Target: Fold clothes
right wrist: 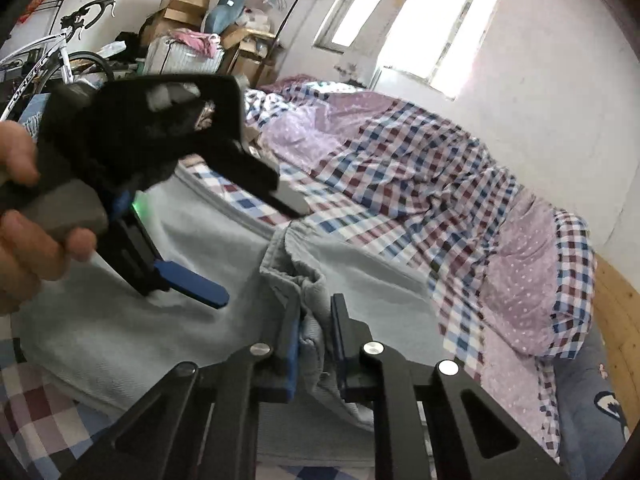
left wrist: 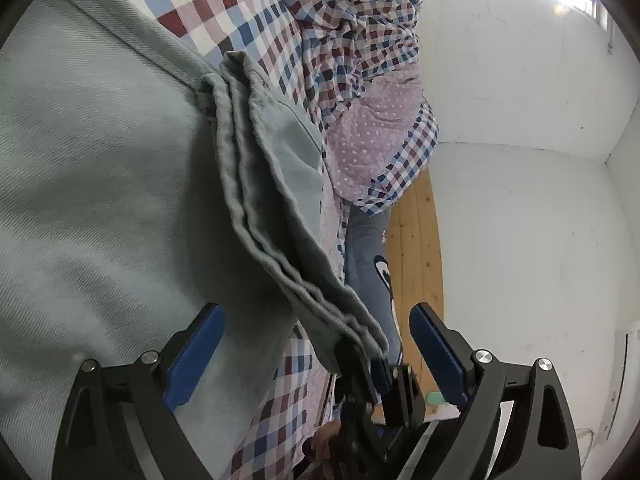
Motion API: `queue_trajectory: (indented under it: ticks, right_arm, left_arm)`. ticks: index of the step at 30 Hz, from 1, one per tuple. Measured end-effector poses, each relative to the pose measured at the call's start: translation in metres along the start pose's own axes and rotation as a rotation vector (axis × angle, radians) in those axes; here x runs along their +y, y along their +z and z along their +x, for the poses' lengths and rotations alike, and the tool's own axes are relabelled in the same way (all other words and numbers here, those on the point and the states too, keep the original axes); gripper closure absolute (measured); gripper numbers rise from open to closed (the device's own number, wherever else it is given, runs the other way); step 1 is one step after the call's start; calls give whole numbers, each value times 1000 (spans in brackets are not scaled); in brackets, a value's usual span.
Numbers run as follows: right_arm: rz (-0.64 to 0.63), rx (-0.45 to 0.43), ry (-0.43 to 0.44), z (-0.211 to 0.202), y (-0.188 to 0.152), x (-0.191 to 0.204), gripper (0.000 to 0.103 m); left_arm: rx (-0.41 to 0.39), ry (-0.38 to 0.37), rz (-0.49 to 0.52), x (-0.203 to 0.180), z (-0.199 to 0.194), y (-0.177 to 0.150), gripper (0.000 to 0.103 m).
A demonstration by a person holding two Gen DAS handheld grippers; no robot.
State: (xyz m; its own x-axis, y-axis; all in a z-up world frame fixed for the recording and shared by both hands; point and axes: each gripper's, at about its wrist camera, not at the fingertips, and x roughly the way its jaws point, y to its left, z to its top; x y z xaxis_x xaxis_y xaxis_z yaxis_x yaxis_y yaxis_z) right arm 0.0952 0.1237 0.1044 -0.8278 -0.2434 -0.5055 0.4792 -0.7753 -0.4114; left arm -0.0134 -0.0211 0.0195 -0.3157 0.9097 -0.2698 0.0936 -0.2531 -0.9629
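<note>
Grey-green trousers (right wrist: pixel 120 332) are lying across the checked bedsheet (right wrist: pixel 360 232). Right gripper (right wrist: pixel 316 344) is clenching their bunched hem, while the left gripper (left wrist: pixel 316 344) is hanging spread wide, grasping nothing.

pale grey-green garment (right wrist: pixel 120 332) spread on bed, edge bunched, lifted.

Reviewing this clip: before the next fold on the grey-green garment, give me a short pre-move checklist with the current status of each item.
1. Right gripper clamped on the bunched garment edge: ok, fabric sits between its blue pads.
2. Left gripper ready to grasp: ok, open, nothing between its fingers.
3. Garment lying flat on the checked bedsheet: not ok, the held edge is gathered in folds.
4. Grip includes all layers: cannot tell.
5. Grippers apart from each other: ok, a gap shows in the right wrist view.
6. Crumpled quilt off the garment: ok.
</note>
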Motion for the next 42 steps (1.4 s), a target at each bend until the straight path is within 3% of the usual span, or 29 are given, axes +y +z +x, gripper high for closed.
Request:
queue_trajectory:
  ticks: [6,10,13,16,19,22,24,27,32,33,35,37,39,42]
  right_arm:
    - [43,-23,55,-19,-11,-10,89]
    - [34,44,117,-12,-29,-6,88]
    - [-17,122,122,0,-48,7,82]
    - [-136,133,88,-1,-57,25,64]
    - [-206,117,26,-3,-61,32,54]
    - [-209,112,-7,0,-62,31,47]
    - [-220,112,-16,2,-62,32,47]
    - [-234,116,-48,7,-62,36,47]
    - [-247,151,-100,18,-58,44,52]
    - [-250,158,-110,20,-57,45,56]
    - [-257,180,-120,24,-55,48,78]
    - [-260,189,-121,26,-55,49,85]
    - [-238,168,-122,22,-53,45,87]
    - [-169,112,-138,9,-45,29,88]
  left_arm:
    - [-19,1,21,-3,14,26,8]
    - [-41,5,23,2,22,35,8]
    - [-49,25,42,4,26,35,9]
    - [-57,52,69,3,27,34,12]
    - [-66,80,84,3,24,32,20]
    - [-72,94,70,5,22,34,39]
    - [-72,96,58,7,20,34,58]
    - [-70,101,68,4,20,35,75]
    - [-70,97,92,-5,25,36,87]
    - [-68,99,96,-5,24,36,87]
    - [-67,123,97,-4,25,37,85]
    - [-63,156,77,1,27,40,74]
    - [-75,154,65,5,25,41,39]
    - [-104,156,74,6,22,44,32]
